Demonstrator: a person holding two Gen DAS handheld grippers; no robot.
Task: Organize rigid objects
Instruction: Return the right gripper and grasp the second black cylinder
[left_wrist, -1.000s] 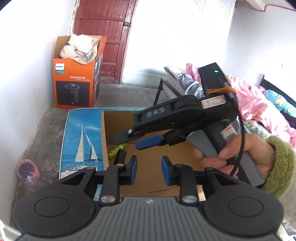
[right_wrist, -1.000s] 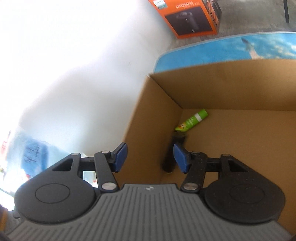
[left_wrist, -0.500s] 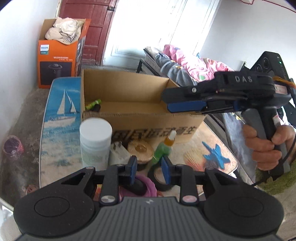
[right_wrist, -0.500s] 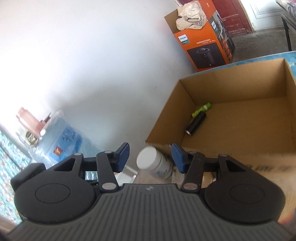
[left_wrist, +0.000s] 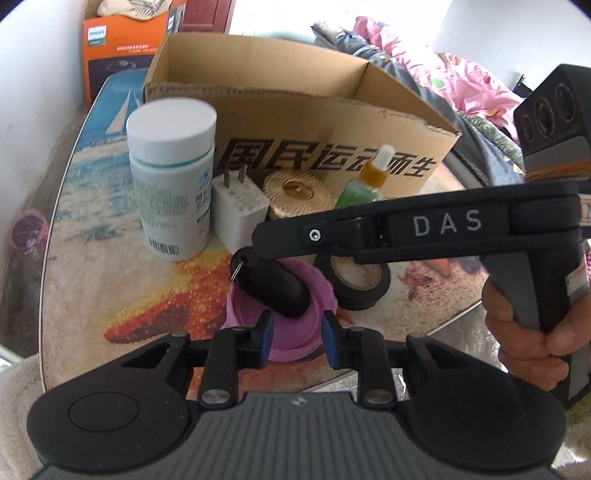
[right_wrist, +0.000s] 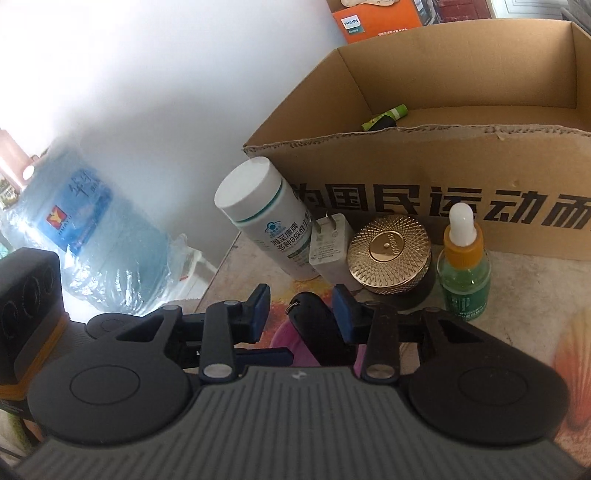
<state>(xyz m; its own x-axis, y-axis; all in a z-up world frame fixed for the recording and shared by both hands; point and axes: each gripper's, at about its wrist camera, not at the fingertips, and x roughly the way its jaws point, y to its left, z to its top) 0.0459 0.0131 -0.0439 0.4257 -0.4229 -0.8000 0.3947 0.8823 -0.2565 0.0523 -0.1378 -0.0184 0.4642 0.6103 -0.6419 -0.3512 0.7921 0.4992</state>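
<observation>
Closing the right gripper (right_wrist: 301, 314) around the black key fob (right_wrist: 317, 332) lying on the pink lid (left_wrist: 291, 332) before the cardboard box (left_wrist: 295, 122), pads not yet pressing, left gripper (left_wrist: 297, 341) narrowly parted and empty; next, probably clamping, then lifting boxward.

Corrugated cardboard box (right_wrist: 424, 155) matt; gold lid (right_wrist: 389, 249) ridged, metallic; white bottle (left_wrist: 171, 177) smooth plastic.

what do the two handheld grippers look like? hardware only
Both match: black bodies, ribbed grey front plate, round black side discs, blue pads on the fingers. The left gripper shows this up close; the right gripper carries white "DAS" lettering, a grey handle and orange banding. A green fuzzy sleeve shows.
</observation>
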